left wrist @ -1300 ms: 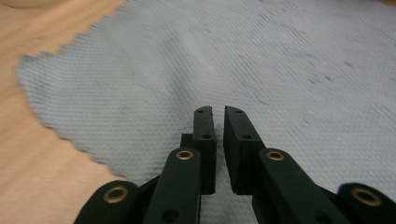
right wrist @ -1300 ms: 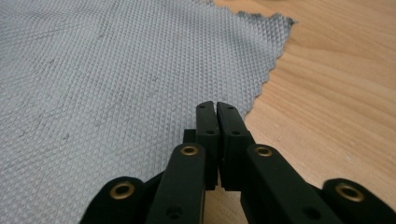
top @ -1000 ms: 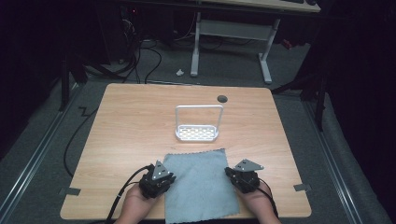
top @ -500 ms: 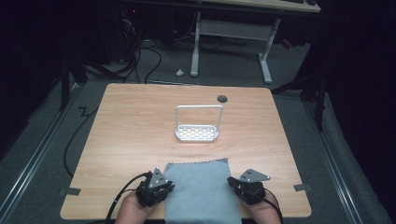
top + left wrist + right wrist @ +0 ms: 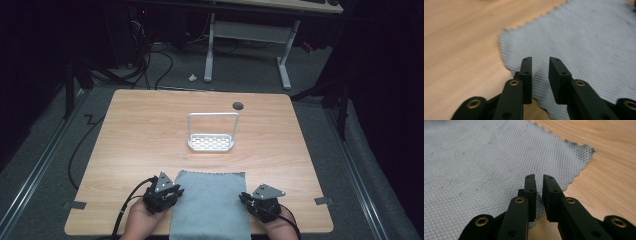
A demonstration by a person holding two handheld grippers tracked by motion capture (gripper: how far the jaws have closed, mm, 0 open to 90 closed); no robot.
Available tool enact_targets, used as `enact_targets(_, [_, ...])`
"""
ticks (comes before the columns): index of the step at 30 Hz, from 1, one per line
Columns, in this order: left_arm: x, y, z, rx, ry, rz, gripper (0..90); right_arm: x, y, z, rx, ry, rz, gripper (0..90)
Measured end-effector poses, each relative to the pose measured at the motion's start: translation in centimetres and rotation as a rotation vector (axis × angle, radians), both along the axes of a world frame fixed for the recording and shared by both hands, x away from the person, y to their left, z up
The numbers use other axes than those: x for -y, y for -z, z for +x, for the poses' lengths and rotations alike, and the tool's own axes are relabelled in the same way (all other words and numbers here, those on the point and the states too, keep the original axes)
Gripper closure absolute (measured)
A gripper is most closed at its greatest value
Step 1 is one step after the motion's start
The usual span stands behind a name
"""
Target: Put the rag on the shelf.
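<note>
Plain grey cloth (image 5: 210,205) — unmarked.

I worked at a light wooden table (image 5: 150,130) that stood on grey carpet (image 5: 45,165) in a dark room, lit mostly from above the tabletop. Beyond its far edge stood a white-legged desk frame (image 5: 247,35), with black cables (image 5: 150,65) looping over the floor beside it. A metal rail (image 5: 35,170) ran along the floor on each side.

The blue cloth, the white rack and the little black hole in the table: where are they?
blue cloth (image 5: 210,205), high view, its middle.
white rack (image 5: 211,143), high view, its perforated base.
black hole (image 5: 238,105), high view, its centre, near the table's far edge.
</note>
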State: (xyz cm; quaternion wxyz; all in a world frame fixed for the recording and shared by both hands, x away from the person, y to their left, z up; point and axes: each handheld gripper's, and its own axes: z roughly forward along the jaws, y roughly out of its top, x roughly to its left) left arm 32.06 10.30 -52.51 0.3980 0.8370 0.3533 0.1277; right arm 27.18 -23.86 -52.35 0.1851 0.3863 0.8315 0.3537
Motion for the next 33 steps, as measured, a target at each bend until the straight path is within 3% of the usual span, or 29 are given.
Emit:
enact_targets(2, [-0.4,-0.1,1.0,0.010,-0.045,-0.019,66.7,0.2,0.0,0.1,0.004,0.012,0.010,81.7])
enact_targets(3, [-0.4,-0.1,1.0,0.010,-0.045,-0.019,64.9,0.2,0.0,0.1,0.004,0.012,0.010,81.7])
enact_targets(5, [-0.6,0.1,2.5,0.010,-0.101,-0.033,62.2,0.5,0.0,0.3,0.020,0.025,0.011,79.4])
enact_targets(11, [-0.1,0.9,4.2,-0.034,-0.114,-0.058,64.3,1.3,-0.1,0.6,0.053,0.065,0.041,71.3])
enact_targets(18, [0.3,0.9,4.1,-0.006,-0.087,-0.032,73.2,1.5,-0.2,1.7,0.079,0.122,0.046,67.3])
enact_targets(21, [0.4,0.9,4.0,-0.006,-0.089,-0.027,79.9,1.1,-0.4,2.7,0.069,0.130,0.048,64.1])
enact_targets(25, [0.2,0.9,4.3,-0.030,-0.095,-0.051,86.7,0.3,-1.0,4.6,0.061,0.143,0.040,59.8])
enact_targets(26, [0.2,0.9,4.3,-0.030,-0.095,-0.051,87.4,0.3,-1.0,4.6,0.061,0.143,0.040,59.8])
enact_targets(27, [0.2,0.9,4.2,-0.029,-0.092,-0.047,87.6,0.1,-1.2,6.0,0.047,0.165,0.057,59.0])
enact_targets(29, [0.2,0.9,4.2,-0.029,-0.092,-0.047,87.8,0.1,-1.0,6.8,0.011,0.180,0.066,58.6])
enact_targets(33, [0.2,1.0,4.2,-0.033,-0.091,-0.054,88.0,0.3,0.0,7.3,-0.014,0.178,0.065,58.9])
